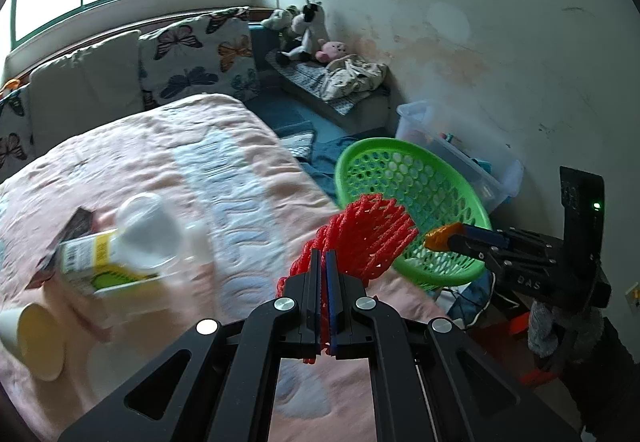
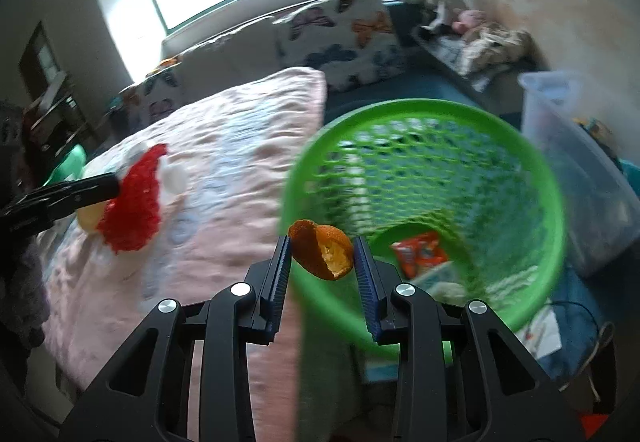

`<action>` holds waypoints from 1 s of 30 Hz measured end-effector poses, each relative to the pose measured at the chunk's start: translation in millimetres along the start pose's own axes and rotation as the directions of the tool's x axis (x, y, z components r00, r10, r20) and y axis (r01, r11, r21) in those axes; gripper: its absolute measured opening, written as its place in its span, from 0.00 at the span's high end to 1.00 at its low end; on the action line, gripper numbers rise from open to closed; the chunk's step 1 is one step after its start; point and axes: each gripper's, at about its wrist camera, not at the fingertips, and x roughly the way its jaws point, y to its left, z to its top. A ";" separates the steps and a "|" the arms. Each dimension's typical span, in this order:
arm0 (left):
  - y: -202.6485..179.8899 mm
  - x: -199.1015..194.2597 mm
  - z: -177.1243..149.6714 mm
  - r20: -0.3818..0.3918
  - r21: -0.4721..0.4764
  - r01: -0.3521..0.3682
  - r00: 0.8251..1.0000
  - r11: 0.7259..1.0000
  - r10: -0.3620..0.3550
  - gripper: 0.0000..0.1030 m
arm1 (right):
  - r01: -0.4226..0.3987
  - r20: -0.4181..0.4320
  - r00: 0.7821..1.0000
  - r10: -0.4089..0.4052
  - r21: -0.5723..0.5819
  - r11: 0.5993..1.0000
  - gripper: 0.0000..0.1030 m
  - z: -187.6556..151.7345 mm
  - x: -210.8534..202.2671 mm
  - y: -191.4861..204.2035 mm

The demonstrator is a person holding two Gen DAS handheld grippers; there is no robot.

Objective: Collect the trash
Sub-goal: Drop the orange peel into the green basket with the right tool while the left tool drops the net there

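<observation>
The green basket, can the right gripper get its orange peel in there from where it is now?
Probably yes. The right gripper holds the orange peel at the near rim of the green basket, whose mouth is open and unblocked. The left gripper, shut on red netting, sits off to the side.

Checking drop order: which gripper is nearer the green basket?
Right. The right gripper, holding the orange peel, is at the green basket rim. The left gripper, clamping the red foam net, is over the bed beside the basket.
</observation>
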 end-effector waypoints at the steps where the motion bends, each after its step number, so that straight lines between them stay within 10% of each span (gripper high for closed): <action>1: -3.4 3.1 2.4 -0.003 0.005 0.006 1.000 1.000 -0.006 0.97 | 0.016 -0.002 1.000 -0.016 0.014 1.000 0.68 -0.7 -0.3 -7.8; 30: -74.1 91.1 42.1 -0.122 0.048 0.088 0.989 0.995 -0.081 0.97 | 0.084 0.003 0.996 -0.086 0.135 0.987 0.45 -12.2 -3.4 -65.9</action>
